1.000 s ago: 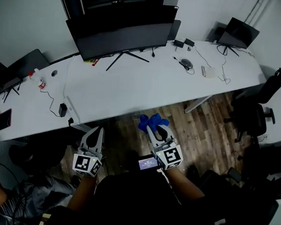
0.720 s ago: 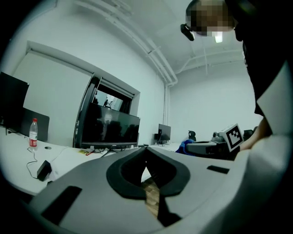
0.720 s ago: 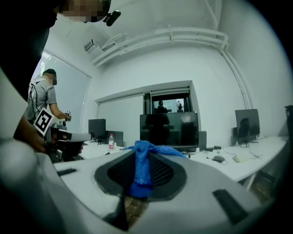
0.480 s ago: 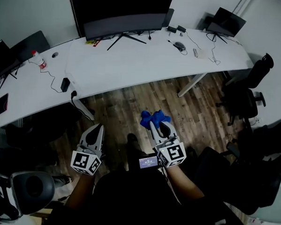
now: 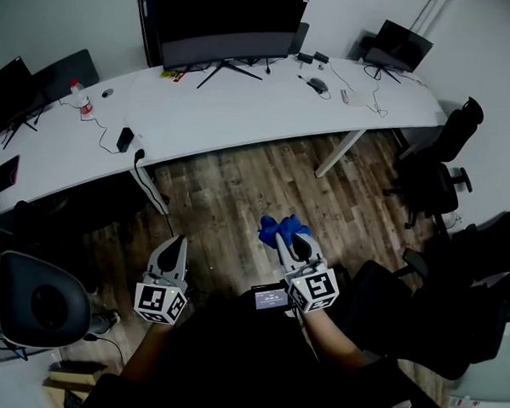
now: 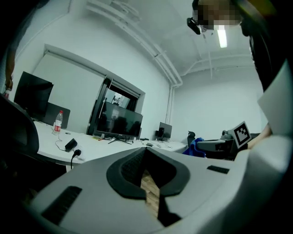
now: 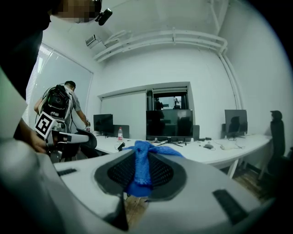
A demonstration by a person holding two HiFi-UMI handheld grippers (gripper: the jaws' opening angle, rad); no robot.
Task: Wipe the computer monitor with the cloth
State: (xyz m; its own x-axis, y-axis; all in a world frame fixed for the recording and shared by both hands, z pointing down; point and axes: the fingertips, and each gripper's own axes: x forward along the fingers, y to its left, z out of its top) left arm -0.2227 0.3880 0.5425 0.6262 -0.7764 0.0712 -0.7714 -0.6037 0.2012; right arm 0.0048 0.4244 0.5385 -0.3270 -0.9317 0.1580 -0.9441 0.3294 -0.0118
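Note:
A wide black monitor (image 5: 223, 22) stands at the back of the long white desk (image 5: 226, 112); it shows small in the left gripper view (image 6: 120, 121) and in the right gripper view (image 7: 169, 124). Far from the desk, over the wooden floor, my right gripper (image 5: 289, 236) is shut on a blue cloth (image 5: 279, 228), which bunches between the pads (image 7: 143, 169). My left gripper (image 5: 172, 252) hangs beside it, shut with nothing in it (image 6: 147, 176).
A second monitor (image 5: 398, 46), a mouse (image 5: 317, 84), cables, a power adapter (image 5: 124, 138) and a bottle (image 5: 81, 98) lie on the desk. Black office chairs stand at the right (image 5: 440, 174) and lower left (image 5: 37, 298). A person with a backpack (image 7: 59, 112) stands at the left.
The head view has drawn back from the desk: the monitor and desk now sit farther and higher in view, with more floor between. Both grippers kept their hold and pose.

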